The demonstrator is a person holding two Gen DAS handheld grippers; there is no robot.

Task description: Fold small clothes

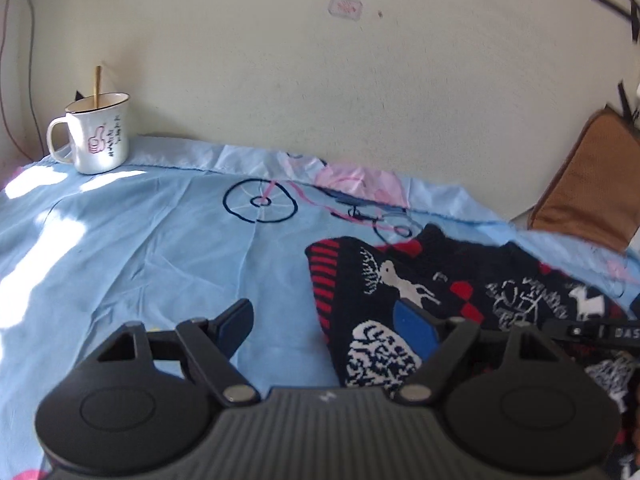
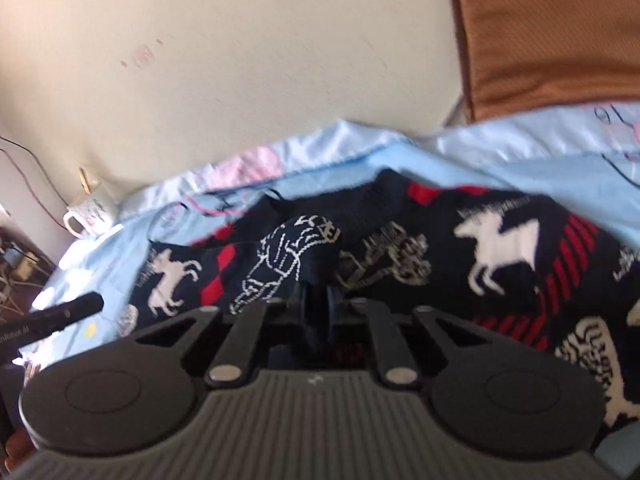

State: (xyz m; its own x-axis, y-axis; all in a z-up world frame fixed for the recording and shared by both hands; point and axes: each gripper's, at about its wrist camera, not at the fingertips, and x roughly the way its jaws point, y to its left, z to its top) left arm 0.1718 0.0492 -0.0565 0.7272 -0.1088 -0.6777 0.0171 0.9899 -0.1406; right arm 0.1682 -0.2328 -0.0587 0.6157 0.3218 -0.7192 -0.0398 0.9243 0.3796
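Note:
A small dark navy knit sweater (image 1: pixel 460 292) with red stripes and white deer and horse patterns lies on a light blue sheet (image 1: pixel 140 240). My left gripper (image 1: pixel 326 324) is open, its fingers straddling the sweater's left edge just above the sheet. In the right wrist view the sweater (image 2: pixel 460 248) fills the middle. My right gripper (image 2: pixel 318 300) is shut on a raised fold of the sweater, which stands up between the fingers. Part of the left gripper (image 2: pixel 64 312) shows at the left there.
A white mug (image 1: pixel 94 136) with a stick in it stands at the sheet's far left corner by the wall; it also shows in the right wrist view (image 2: pixel 90 212). A brown cushion (image 1: pixel 588 184) leans at the far right, also seen in the right wrist view (image 2: pixel 552 28). Cables hang at the left.

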